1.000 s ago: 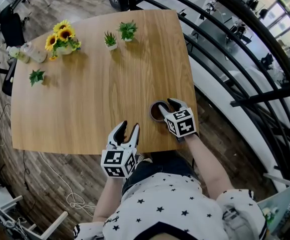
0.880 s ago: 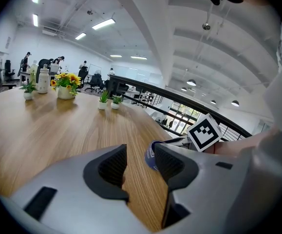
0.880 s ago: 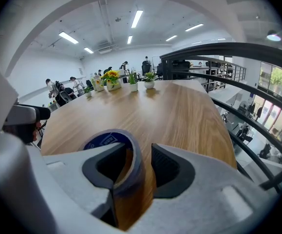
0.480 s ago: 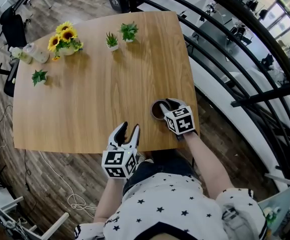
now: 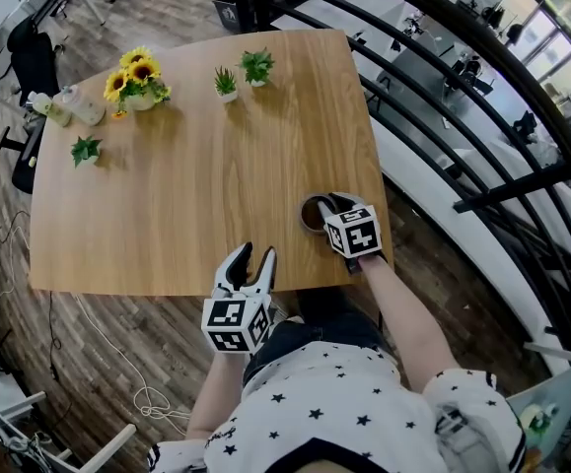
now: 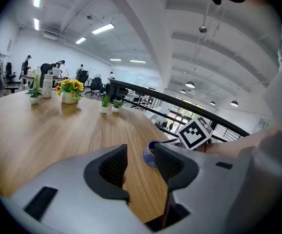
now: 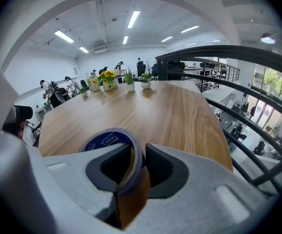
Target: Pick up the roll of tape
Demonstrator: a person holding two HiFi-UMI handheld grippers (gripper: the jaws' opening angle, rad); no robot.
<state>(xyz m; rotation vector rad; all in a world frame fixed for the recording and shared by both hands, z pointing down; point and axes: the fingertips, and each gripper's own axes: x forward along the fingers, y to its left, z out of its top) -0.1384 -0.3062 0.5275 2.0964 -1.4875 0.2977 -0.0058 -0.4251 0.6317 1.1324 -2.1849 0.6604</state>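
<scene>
Tape roll (image 5: pixel 312 215) lies flat by the near right edge of the tabletop (image 5: pixel 196 185), its core axis upright and its hole facing up. At left, the left gripper (image 5: pixel 254 260) hovers spare, fingers (image 6: pixel 114 167) released and empty. At right, the right gripper (image 5: pixel 330 207) straddles the roll's wall, one finger inside the core; its fingers (image 7: pixel 166 168) have just been closing and grasp that wall, ready for lifting.
</scene>
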